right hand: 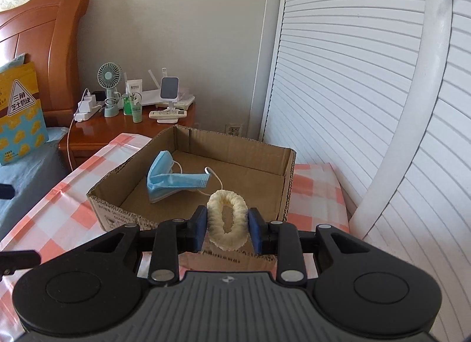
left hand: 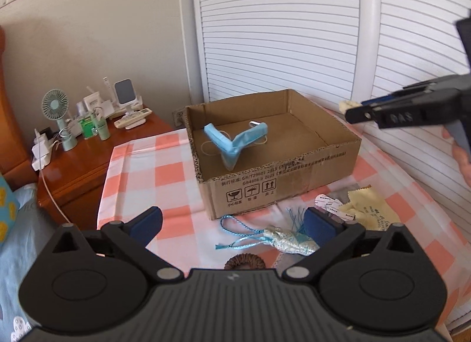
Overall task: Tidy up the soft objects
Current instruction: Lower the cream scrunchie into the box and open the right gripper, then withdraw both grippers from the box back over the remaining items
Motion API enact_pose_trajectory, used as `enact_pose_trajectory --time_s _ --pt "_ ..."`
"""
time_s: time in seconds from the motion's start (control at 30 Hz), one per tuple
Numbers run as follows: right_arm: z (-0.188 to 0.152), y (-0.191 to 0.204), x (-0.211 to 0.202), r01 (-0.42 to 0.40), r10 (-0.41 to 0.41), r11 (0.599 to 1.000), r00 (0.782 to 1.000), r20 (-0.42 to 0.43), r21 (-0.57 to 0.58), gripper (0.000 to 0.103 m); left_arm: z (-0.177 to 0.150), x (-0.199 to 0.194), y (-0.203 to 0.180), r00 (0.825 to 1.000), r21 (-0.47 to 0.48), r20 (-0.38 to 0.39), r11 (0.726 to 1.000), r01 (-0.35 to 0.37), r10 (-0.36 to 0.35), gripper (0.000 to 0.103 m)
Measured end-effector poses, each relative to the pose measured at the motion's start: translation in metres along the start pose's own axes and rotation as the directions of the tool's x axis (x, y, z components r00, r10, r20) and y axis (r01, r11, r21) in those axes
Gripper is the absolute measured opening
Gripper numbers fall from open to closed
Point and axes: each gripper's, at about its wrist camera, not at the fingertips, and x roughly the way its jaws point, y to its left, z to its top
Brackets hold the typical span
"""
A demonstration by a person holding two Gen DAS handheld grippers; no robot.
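Note:
An open cardboard box (left hand: pixel 294 174) stands on a pink checked cloth, with a folded blue face mask (left hand: pixel 232 144) inside; both show in the right wrist view, box (right hand: pixel 123 191) and mask (right hand: pixel 167 177). My right gripper (right hand: pixel 226 227) is shut on a cream fluffy hair scrunchie (right hand: pixel 226 222), held above the box's near edge; from the left wrist view it enters at the right (left hand: pixel 353 112). My left gripper (left hand: pixel 232 224) is open and empty above a silver-blue tasselled sachet (left hand: pixel 290 240) and a brown scrunchie (left hand: pixel 244 262).
Yellow cleaning cloths (left hand: pixel 368 206) and small white labelled packets (left hand: pixel 329 205) lie right of the sachet. A wooden nightstand (left hand: pixel 88 153) with a fan, bottles and remotes stands behind left. White louvred doors (right hand: pixel 353 91) and a white curved rail (right hand: pixel 424 106) are at the right.

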Motion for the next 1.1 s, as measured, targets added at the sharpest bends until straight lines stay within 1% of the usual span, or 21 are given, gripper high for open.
enact_pose_trajectory --time_s 0.17,0.33,0.4,0.43,0.47,0.5,0.53,0.57,0.63,0.73,0.8,0.93,1.1 --pt "0.023 -0.01 0.043 0.008 -0.008 1.0 1.0 -0.028 0.007 0.035 -0.006 -0.002 0.003 1.0 -0.029 0.006 1.0 -0.001 0.001 0.102" --pt "0.047 -0.015 0.088 0.017 -0.016 1.0 0.999 -0.051 0.006 0.035 -0.014 0.004 0.006 1.0 -0.058 -0.026 0.998 -0.006 0.004 0.102" --pt "0.056 -0.017 0.108 0.025 -0.025 1.0 0.998 -0.06 0.013 0.037 -0.018 0.006 0.008 0.999 -0.076 -0.038 0.997 -0.004 0.002 0.102" --pt "0.06 -0.018 0.117 0.035 -0.034 0.999 0.997 -0.064 0.013 0.044 -0.019 0.007 0.01 0.999 -0.086 -0.045 0.996 -0.002 -0.001 0.102" --pt "0.063 -0.019 0.125 0.044 -0.043 0.999 0.996 -0.072 0.012 0.056 -0.02 0.008 0.011 0.999 -0.094 -0.049 0.996 -0.003 -0.002 0.102" --pt "0.065 -0.019 0.132 0.058 -0.057 0.998 0.995 -0.081 0.013 0.063 -0.021 0.008 0.012 0.999 -0.103 -0.053 0.995 -0.005 0.0 0.102" --pt "0.065 -0.02 0.136 0.074 -0.073 0.997 0.994 -0.084 0.017 0.076 -0.022 0.008 0.013 0.998 -0.108 -0.056 0.994 -0.007 0.001 0.102" --pt "0.065 -0.021 0.137 0.078 -0.076 0.997 0.994 -0.084 0.022 0.087 -0.022 0.007 0.013 0.998 -0.11 -0.057 0.994 -0.009 0.003 0.102" --pt "0.062 -0.022 0.133 0.068 -0.065 0.997 0.995 -0.081 0.03 0.095 -0.023 0.006 0.014 0.998 -0.112 -0.061 0.994 -0.015 0.008 0.102" --pt "0.057 -0.021 0.119 0.071 -0.069 0.997 0.995 -0.071 0.028 0.101 -0.024 0.005 0.014 0.998 -0.116 -0.064 0.993 -0.021 0.013 0.102" --pt "0.053 -0.02 0.107 0.071 -0.069 0.997 0.995 -0.069 0.024 0.103 -0.025 0.003 0.014 0.998 -0.119 -0.064 0.993 -0.016 0.009 0.102" --pt "0.045 -0.016 0.081 0.084 -0.084 0.996 0.994 -0.073 0.008 0.103 -0.026 -0.005 0.011 0.999 -0.115 -0.05 0.993 -0.015 0.009 0.102" --pt "0.027 -0.014 0.054 0.08 -0.077 0.997 0.993 -0.089 0.025 0.103 -0.028 -0.012 0.009 0.999 -0.112 -0.049 0.993 -0.019 0.013 0.102"
